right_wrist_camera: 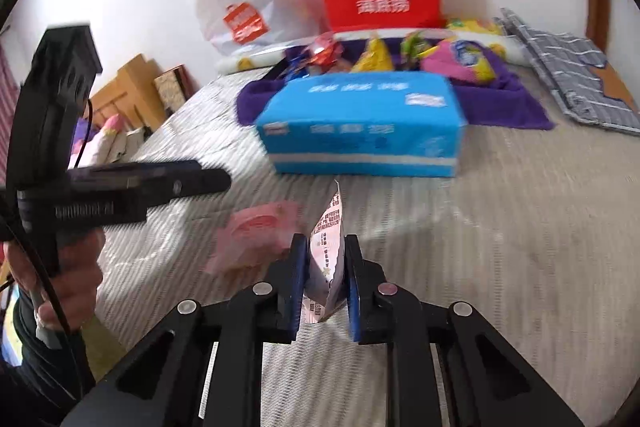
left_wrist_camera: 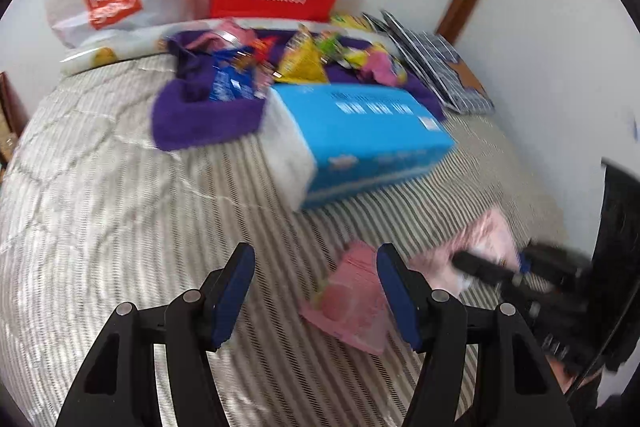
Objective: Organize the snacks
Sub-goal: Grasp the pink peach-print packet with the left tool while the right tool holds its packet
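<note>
Step in hand: carrying one snack off the bed. Right gripper (right_wrist_camera: 324,281) fingers pinch a crinkly foil-backed pink packet (right_wrist_camera: 329,251), upright between them. Left gripper (left_wrist_camera: 316,293) fingers spread, empty; flat pink sachet (left_wrist_camera: 352,301) lies just ahead on the ribbed quilt (left_wrist_camera: 120,211). Next, probably: carry it to the purple towel (right_wrist_camera: 516,107) pile beyond the blue carton (right_wrist_camera: 360,125).

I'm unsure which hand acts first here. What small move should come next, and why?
Probably lower the left tongs onto the pink snack packet lying loose on the striped bedcover. They are open and empty, while the right tongs already grip a white packet.
</note>
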### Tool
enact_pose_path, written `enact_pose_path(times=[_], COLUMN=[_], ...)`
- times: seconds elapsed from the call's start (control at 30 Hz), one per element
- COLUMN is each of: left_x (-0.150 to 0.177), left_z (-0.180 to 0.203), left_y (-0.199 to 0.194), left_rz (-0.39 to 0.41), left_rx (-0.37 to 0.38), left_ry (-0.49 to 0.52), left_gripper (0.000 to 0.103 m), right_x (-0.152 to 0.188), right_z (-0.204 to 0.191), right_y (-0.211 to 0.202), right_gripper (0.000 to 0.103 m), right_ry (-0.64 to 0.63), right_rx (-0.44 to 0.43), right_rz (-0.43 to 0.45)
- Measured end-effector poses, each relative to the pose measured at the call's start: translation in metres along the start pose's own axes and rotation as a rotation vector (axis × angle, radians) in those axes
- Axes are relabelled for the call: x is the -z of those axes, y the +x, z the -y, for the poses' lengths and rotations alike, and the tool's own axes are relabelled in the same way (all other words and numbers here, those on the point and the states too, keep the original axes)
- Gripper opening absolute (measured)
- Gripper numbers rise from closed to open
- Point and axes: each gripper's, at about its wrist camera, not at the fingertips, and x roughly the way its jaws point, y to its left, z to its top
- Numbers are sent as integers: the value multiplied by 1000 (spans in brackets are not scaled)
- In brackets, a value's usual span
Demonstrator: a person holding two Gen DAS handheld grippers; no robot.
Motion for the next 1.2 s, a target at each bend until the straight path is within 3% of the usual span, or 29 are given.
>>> enact_pose_path(times=[0.17,0.33,0.4,0.57,0.8,0.97,1.2], left_x=[11,16,18,15,-5,-13,-11], left_z=[21,31,36,39,-4,-37,-40], left_y=[14,23,23,20,15,22,30], left_rz=[-48,-54,-52,-25,58,62,77], left_rx=[-3,-57,-55,-120,-250,-284,-293], left_ry=[95,136,156,182,-5,-145,-164], left_gripper=[61,61,50,44,44,45,45], right_x=[2,3,1,-8,-20,-21,-20], right_z=[30,57,64,71,77,79,81], right_y=[-14,-25,-24,-13,9,19,18], right_gripper=[18,18,18,18,18,22,22], right_ry=[46,102,114,109,97,75,60], right_rx=[57,96,100,103,94,91,78], right_rz=[24,52,51,45,3,-29,-39])
